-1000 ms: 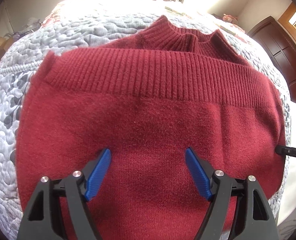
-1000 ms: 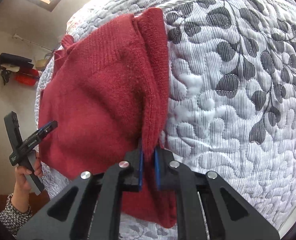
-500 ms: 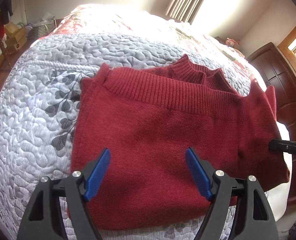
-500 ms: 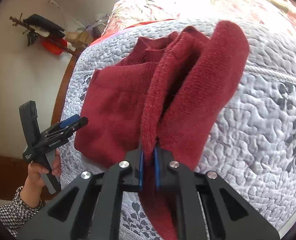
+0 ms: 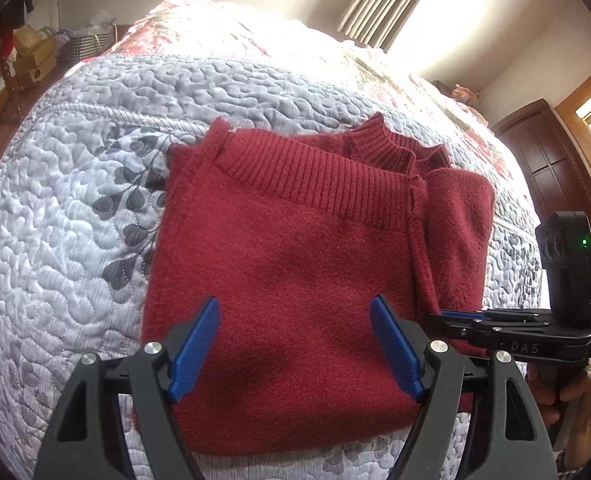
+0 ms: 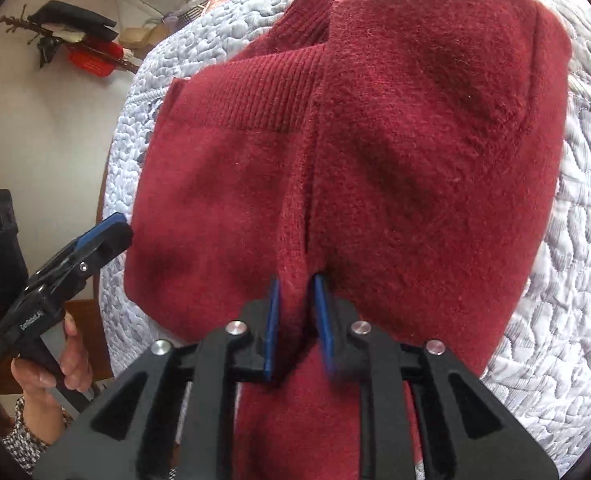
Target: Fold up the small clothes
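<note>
A dark red knit sweater (image 5: 287,264) lies on the grey quilted bedspread (image 5: 75,200), its ribbed hem folded up toward the collar. My left gripper (image 5: 294,300) hovers open over the sweater's near part with nothing between its fingers. It also shows at the left of the right wrist view, left gripper (image 6: 115,232), held by a hand (image 6: 67,356). My right gripper (image 6: 296,280) is shut on a lifted fold of the sweater (image 6: 415,140), whose right side bulges up in front of it. From the left wrist view, the right gripper (image 5: 447,314) sits at the sweater's right edge.
The bedspread (image 6: 567,280) continues to the right of the sweater. A dark wooden wardrobe (image 5: 555,152) stands beyond the bed's right side and a curtain (image 5: 387,0) hangs at the back. Boxes and a basket (image 5: 35,60) sit off the bed's left.
My right gripper has lifted the sweater's right side and carried it inward over the body. The left gripper has drawn back and stayed open. The sweater looks narrower.
</note>
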A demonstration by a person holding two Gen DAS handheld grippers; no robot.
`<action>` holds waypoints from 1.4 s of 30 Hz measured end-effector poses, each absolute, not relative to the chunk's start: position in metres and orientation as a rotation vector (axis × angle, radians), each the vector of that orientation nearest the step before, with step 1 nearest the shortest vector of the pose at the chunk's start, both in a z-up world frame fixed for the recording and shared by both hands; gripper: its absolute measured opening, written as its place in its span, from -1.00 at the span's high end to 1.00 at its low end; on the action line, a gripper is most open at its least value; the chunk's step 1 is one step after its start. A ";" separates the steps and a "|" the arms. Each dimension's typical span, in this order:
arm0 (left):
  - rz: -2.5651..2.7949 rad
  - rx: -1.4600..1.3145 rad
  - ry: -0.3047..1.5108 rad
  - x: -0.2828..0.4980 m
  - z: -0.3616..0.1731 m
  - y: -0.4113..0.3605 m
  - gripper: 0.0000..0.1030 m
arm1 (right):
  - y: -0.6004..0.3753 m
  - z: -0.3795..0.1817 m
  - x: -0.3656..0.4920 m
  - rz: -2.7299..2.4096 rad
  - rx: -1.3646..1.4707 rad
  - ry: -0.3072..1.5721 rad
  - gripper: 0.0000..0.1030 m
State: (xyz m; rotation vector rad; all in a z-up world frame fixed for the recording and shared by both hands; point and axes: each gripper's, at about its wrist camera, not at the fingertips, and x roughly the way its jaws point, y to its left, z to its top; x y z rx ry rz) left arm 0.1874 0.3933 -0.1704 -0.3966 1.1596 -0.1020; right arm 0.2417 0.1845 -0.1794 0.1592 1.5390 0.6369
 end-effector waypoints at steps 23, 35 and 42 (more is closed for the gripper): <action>-0.382 -0.472 1.272 0.239 -0.205 0.254 -0.58 | 0.009 -0.164 0.196 0.311 0.175 1.412 0.22; -0.377 -0.468 1.234 0.248 -0.208 0.242 0.45 | 0.022 -0.195 0.185 0.328 0.215 1.449 0.22; -0.400 -0.530 1.173 0.237 -0.190 0.268 0.68 | 0.036 -0.205 0.185 0.335 0.229 1.471 0.21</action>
